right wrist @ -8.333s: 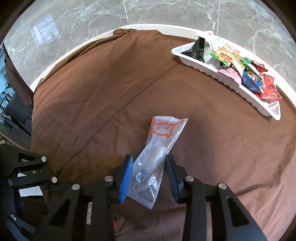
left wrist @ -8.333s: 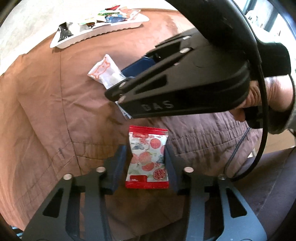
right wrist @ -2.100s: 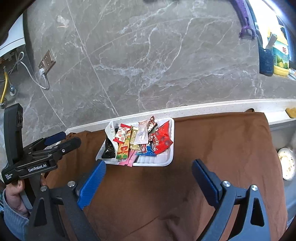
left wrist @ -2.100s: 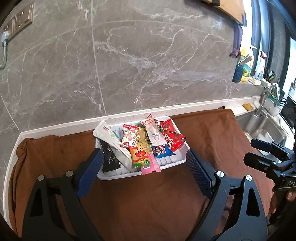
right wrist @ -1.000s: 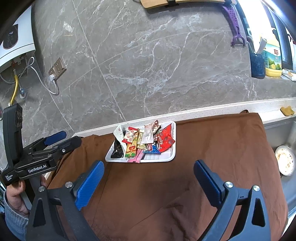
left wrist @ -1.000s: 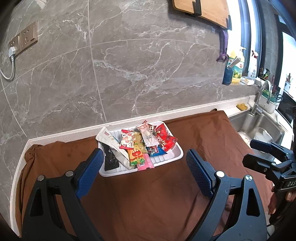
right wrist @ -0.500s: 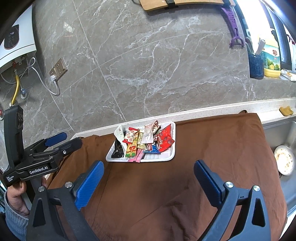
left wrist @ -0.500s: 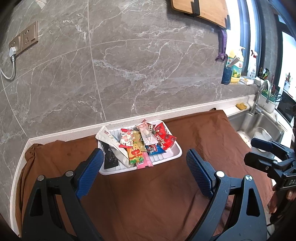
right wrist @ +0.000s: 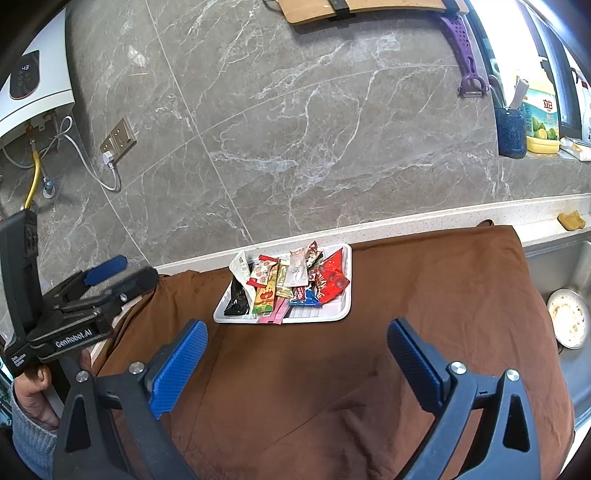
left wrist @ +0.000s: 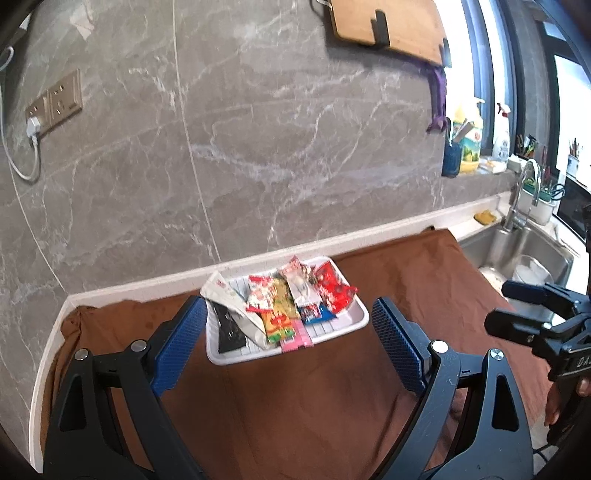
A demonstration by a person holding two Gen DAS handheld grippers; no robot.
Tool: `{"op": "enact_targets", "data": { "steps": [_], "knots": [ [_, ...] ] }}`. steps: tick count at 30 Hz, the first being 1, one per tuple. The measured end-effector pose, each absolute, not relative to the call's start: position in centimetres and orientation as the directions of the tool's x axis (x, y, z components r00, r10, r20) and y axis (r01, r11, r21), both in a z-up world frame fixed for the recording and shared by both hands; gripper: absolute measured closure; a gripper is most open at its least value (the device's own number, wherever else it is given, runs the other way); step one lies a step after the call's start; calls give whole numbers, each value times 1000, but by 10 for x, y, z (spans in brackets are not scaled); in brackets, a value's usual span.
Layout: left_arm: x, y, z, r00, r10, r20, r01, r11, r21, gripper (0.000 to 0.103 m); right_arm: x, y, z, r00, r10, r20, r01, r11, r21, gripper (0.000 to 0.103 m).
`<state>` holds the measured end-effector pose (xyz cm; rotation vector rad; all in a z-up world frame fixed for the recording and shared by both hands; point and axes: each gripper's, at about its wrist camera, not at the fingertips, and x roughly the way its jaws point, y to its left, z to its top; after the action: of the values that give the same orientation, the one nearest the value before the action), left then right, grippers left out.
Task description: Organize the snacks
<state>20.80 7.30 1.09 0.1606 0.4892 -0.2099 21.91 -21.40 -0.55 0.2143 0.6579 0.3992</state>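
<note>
A white tray holds several snack packets on the brown cloth, near the back wall. It also shows in the right wrist view with the packets piled in it. My left gripper is open and empty, held back from the tray. My right gripper is open and empty, also held back from the tray. Each gripper shows in the other's view: the right one at the far right, the left one at the far left.
A grey marble wall stands behind the counter. A sink with a tap lies at the right; a dish sits in it. A wall socket and a wooden board hang on the wall.
Since 8.3 s ago both grippers let go of their packets, which now lie in the tray. Both grippers have opened wide and pulled up and back; in the last second they drifted slightly further back.
</note>
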Motion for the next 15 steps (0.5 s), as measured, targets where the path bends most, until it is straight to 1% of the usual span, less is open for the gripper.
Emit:
{"op": "enact_targets", "data": {
  "steps": [5,10,15],
  "knots": [
    [198,72,21,897,-142,-418,218,965,142,12,217,-212,-3,716,429,-551,-294,901,319,3],
    [199,77,25,885,-184,-427,240,967,82,12,218,-211,-3,711,434,-553,-297,898,323,2],
    [199,78,26,905,-118,-408,184,975,127,12,218,-208,-5,704,442,-557,-300,895,331,2]
  ]
}}
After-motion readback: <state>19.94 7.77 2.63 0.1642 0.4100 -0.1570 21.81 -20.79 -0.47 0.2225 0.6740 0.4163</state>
